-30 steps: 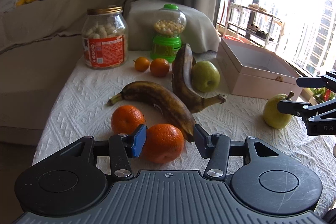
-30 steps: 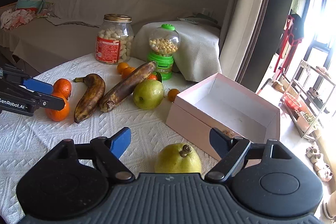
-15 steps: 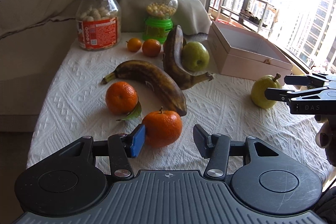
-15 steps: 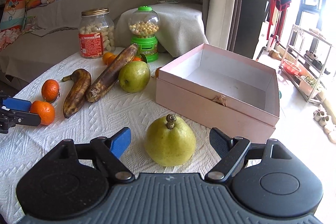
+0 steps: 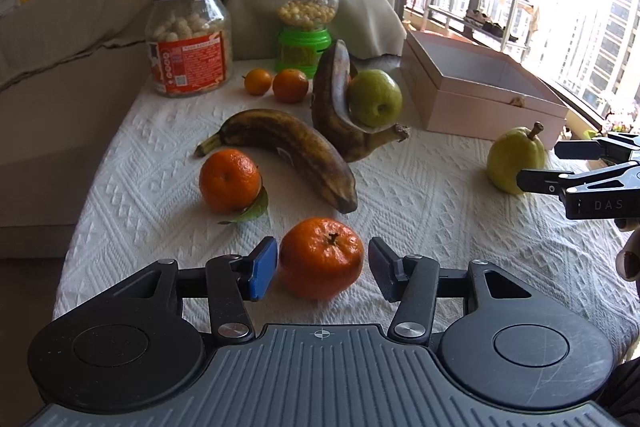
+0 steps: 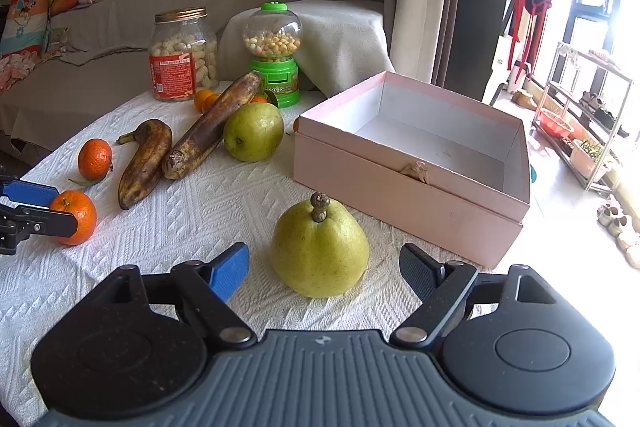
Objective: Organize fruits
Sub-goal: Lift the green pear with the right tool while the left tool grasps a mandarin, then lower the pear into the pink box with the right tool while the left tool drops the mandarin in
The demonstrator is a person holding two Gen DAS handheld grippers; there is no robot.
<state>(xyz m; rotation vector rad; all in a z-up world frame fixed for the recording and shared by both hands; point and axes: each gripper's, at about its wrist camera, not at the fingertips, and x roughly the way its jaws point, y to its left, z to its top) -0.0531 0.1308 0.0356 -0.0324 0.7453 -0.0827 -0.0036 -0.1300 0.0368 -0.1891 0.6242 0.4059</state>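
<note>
Fruits lie scattered on a table (image 5: 420, 187) covered with a white textured cloth. In the left wrist view, the left claw (image 5: 322, 267) is open, its two fingers on either side of a mandarin (image 5: 320, 257) at the near edge, with a small gap on each side. Another mandarin with a leaf (image 5: 229, 179) sits farther off to the left. Two brown, overripe bananas (image 5: 296, 151) lie beyond, one curling around a green apple (image 5: 374, 98). Two small mandarins (image 5: 276, 83) rest near a glass snack jar (image 5: 188, 39) and a green candy dispenser (image 5: 306, 23) at the far end. An open pink box (image 5: 480, 95) stands at the far right. The right claw (image 5: 540, 163) reaches in from the right, open around a pear (image 5: 514, 159).

In the right wrist view, the right claw (image 6: 324, 271) is wide open, with the upright yellow-green pear (image 6: 320, 251) between its fingers and not touching either. The pink box (image 6: 404, 195) sits just beyond, to the right. At the left edge, the left claw (image 6: 60, 207) frames the mandarin (image 6: 78, 217). The bananas (image 6: 176, 147) and apple (image 6: 253, 131) lie farther back.
</note>
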